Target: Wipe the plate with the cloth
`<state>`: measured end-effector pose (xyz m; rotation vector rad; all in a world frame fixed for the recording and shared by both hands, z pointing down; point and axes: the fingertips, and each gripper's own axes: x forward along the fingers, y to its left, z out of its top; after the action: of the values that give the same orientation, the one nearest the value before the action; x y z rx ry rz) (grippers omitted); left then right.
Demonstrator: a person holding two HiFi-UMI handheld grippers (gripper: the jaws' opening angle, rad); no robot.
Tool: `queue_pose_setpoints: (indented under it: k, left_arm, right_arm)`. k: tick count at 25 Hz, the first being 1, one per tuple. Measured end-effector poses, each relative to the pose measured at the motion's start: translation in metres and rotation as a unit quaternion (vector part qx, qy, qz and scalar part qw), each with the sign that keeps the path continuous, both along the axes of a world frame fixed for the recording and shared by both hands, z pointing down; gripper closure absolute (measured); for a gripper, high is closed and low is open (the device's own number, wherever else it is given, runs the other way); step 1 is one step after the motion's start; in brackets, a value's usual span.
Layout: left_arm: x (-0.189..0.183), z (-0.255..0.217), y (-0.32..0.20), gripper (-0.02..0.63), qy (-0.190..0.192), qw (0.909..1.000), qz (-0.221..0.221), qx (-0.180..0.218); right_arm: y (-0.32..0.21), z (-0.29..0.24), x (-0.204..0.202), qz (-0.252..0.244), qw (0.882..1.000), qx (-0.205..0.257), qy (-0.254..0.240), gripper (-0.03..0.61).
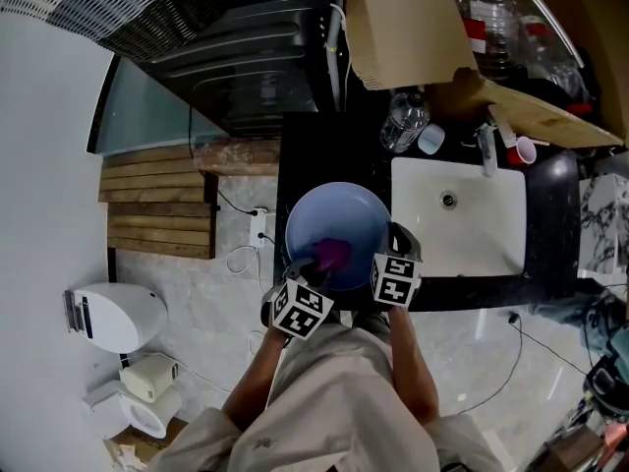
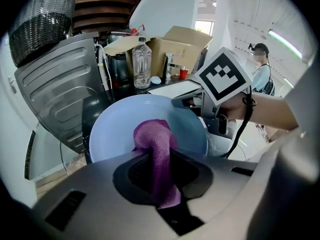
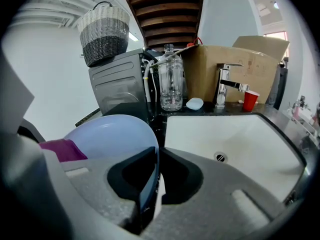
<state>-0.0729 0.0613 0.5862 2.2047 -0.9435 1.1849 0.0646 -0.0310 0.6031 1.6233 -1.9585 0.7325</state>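
Note:
A pale blue plate [image 1: 339, 219] is held over the dark counter, left of the sink. My right gripper [image 1: 396, 254] is shut on the plate's right rim [image 3: 150, 159], edge-on between its jaws. My left gripper [image 1: 313, 268] is shut on a purple cloth [image 2: 156, 154], whose bunched end presses on the plate's face [image 2: 120, 129] near its lower middle. The same cloth [image 3: 62, 149] shows at the left edge of the right gripper view, on the plate [image 3: 110, 136]. In the head view the cloth [image 1: 332, 254] lies on the plate's near part.
A white sink [image 1: 457, 214] with a tap [image 3: 222, 84] lies right of the plate. A clear bottle [image 3: 171, 81], a red cup [image 3: 250, 100] and a cardboard box [image 3: 235, 69] stand behind. A grey appliance [image 2: 60, 94] with a woven basket [image 3: 104, 31] is at left. A person [image 2: 260, 69] stands far off.

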Motion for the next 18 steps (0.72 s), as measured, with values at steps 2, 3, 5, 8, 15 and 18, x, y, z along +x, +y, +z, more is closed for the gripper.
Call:
queue_pose_setpoints:
  k: [2, 3, 5, 8, 15, 18]
  left_arm:
    - [0.005, -0.001, 0.003, 0.554, 0.007, 1.0, 0.004, -0.005]
    - [0.008, -0.001, 0.004, 0.554, 0.011, 0.9999, 0.005, -0.007]
    - [0.013, -0.002, 0.006, 0.553, 0.017, 0.9997, 0.01, -0.011]
    - [0.02, -0.002, 0.009, 0.554, 0.022, 0.9995, 0.019, -0.015]
    - [0.036, 0.001, 0.014, 0.554, 0.033, 0.9983, 0.041, -0.026]
    - [0.04, 0.002, 0.014, 0.554, 0.037, 0.9978, 0.046, -0.031]
  right_arm:
    - [0.0, 0.0, 0.0, 0.001, 1.0, 0.001, -0.002, 0.546]
    - [0.001, 0.0, 0.001, 0.001, 1.0, 0.0, -0.003, 0.546]
    - [0.001, -0.001, 0.001, 0.002, 1.0, 0.0, -0.004, 0.546]
    - [0.0, -0.001, 0.001, 0.004, 1.0, 0.001, -0.006, 0.546]
    - [0.001, 0.0, 0.001, 0.009, 1.0, 0.001, -0.012, 0.546]
    - [0.001, 0.0, 0.002, 0.011, 1.0, 0.001, -0.015, 0.546]
